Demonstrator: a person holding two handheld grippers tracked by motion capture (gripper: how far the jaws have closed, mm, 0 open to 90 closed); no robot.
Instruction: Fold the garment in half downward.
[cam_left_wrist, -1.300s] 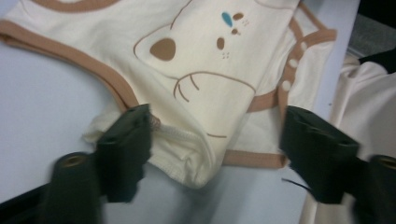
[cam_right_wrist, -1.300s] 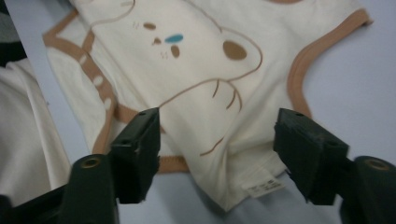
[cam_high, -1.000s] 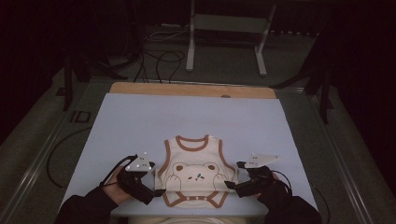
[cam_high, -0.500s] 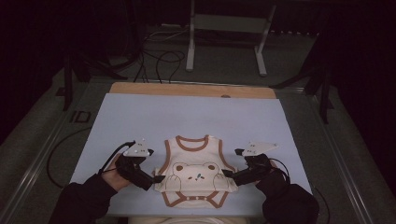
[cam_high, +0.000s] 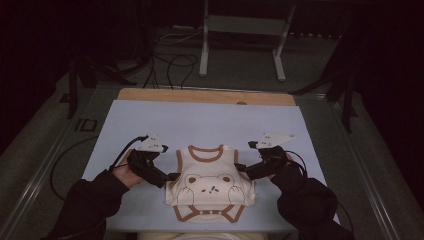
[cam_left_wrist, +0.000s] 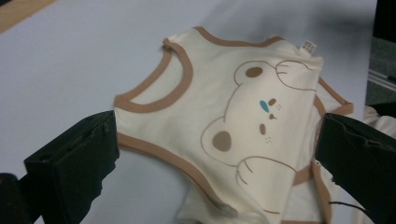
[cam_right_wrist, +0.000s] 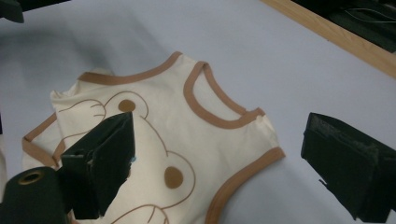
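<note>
A cream baby bodysuit (cam_high: 210, 186) with brown trim and a bear face lies flat near the table's front edge, neck pointing away from me. My left gripper (cam_high: 171, 176) stands open at its left side by the armhole. In the left gripper view the bodysuit (cam_left_wrist: 243, 107) lies between the wide-apart jaws of my left gripper (cam_left_wrist: 217, 135). My right gripper (cam_high: 241, 168) stands open at the bodysuit's right armhole. Its own view shows my right gripper (cam_right_wrist: 219, 140) with one jaw over the bear print of the bodysuit (cam_right_wrist: 159, 98) and the other over bare table.
A pale sheet (cam_high: 200, 125) covers the table, with a wooden strip (cam_high: 205, 96) along the far edge. Behind the table stand a metal frame (cam_high: 240, 30) and loose cables (cam_high: 170, 65) on the floor. Dark sleeves (cam_high: 85, 205) come in from the bottom.
Both hands have moved forward along the bodysuit's sides, from its lower part up to the armholes. The bodysuit has stayed in place.
</note>
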